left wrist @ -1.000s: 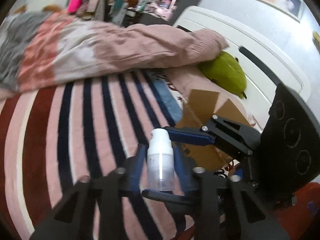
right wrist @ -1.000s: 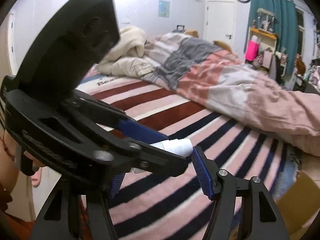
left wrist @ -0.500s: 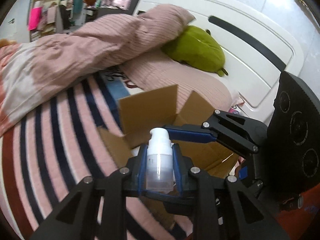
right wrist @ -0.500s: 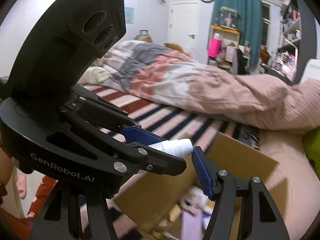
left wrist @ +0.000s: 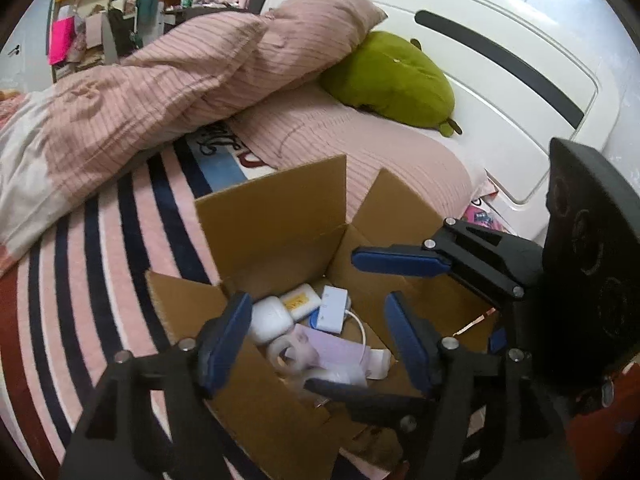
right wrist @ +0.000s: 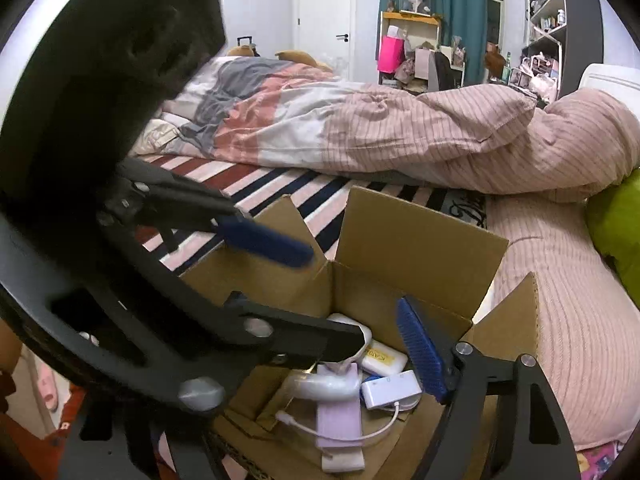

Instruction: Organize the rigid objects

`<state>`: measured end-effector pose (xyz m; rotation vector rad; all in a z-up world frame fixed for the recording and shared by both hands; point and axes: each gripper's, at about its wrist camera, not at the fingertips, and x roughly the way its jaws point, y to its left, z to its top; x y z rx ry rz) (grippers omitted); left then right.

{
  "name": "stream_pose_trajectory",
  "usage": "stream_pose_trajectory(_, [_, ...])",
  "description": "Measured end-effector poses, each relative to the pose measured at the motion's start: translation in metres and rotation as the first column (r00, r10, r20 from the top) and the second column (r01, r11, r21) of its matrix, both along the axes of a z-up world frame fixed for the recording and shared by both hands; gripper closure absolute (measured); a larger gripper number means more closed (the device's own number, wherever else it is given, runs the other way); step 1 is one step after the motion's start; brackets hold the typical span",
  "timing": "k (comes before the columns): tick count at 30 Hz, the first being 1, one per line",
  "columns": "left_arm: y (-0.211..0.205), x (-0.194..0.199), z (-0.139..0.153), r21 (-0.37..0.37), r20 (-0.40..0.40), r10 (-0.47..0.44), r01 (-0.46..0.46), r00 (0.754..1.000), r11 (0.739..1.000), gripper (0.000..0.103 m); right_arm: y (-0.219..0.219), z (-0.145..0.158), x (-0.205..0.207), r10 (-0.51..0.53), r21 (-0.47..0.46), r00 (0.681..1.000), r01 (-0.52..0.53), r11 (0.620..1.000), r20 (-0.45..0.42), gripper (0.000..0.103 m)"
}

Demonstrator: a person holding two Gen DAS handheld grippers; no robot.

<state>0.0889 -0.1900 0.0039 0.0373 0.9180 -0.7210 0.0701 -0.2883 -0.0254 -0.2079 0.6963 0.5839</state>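
An open cardboard box (left wrist: 276, 220) stands on the striped bed. Inside lie a white case (left wrist: 267, 319), a white bar with a yellow label (left wrist: 301, 301), a white adapter with a cable (left wrist: 332, 309), a lilac flat box (left wrist: 332, 347) and the white spray bottle (right wrist: 326, 386). My left gripper (left wrist: 320, 334) is open and empty just above the box. My right gripper (right wrist: 348, 308) is also open and empty over the box; in the left wrist view its blue pad (left wrist: 400, 261) crosses above the box.
A pink striped duvet (left wrist: 160, 80) lies behind the box, a green plush cushion (left wrist: 390, 80) and a pink pillow (left wrist: 360, 152) by the white headboard (left wrist: 500, 40). Shelves and a door stand at the far wall (right wrist: 324, 12).
Both grippers moved over the box. The left gripper opened and let go of the white spray bottle, which now lies in the box. The right gripper opened wider too.
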Motion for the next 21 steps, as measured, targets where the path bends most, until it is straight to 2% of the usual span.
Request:
stream_pose_trajectory(2, [0.005,-0.002,0.003,0.011,0.028,0.031,-0.031,0.999,0.999,0.023,0.001,0.0,0.001,-0.002,0.0,1.0,0.002,1.0,-0.004,0.028])
stream_pose_trajectory(4, [0.012,-0.006,0.008,0.031,0.073,0.075,-0.078,0.994,0.996,0.019,0.003,0.001,0.0,-0.002,-0.004,1.0,0.002,1.0,0.001,0.025])
stream_pose_trajectory(7, [0.029,-0.011,0.015,0.018,0.111,0.15,-0.153,0.982,0.988,0.016,0.004,0.005,-0.004,0.008,0.006,1.0,-0.008,1.0,0.02,0.022])
stream_pose_trajectory(12, [0.06,-0.03,0.027,0.023,0.206,0.304,-0.315,0.93,0.949,0.014,0.004,0.015,-0.01,0.017,0.039,0.998,-0.019,0.999,0.06,0.015])
stream_pose_trajectory(15, [0.08,-0.04,0.031,0.012,0.238,0.388,-0.402,0.89,0.916,0.014,0.001,0.023,-0.015,0.018,0.083,0.995,-0.026,0.996,0.096,0.004])
stream_pose_trajectory(19, [0.102,-0.052,0.032,0.0,0.26,0.463,-0.479,0.848,0.878,0.013,-0.001,0.032,-0.02,0.028,0.139,0.991,-0.046,0.989,0.13,0.004])
stream_pose_trajectory(21, [0.109,-0.057,0.031,-0.007,0.259,0.481,-0.496,0.837,0.868,0.014,0.0,0.035,-0.022,0.031,0.156,0.99,-0.053,0.986,0.14,0.004])
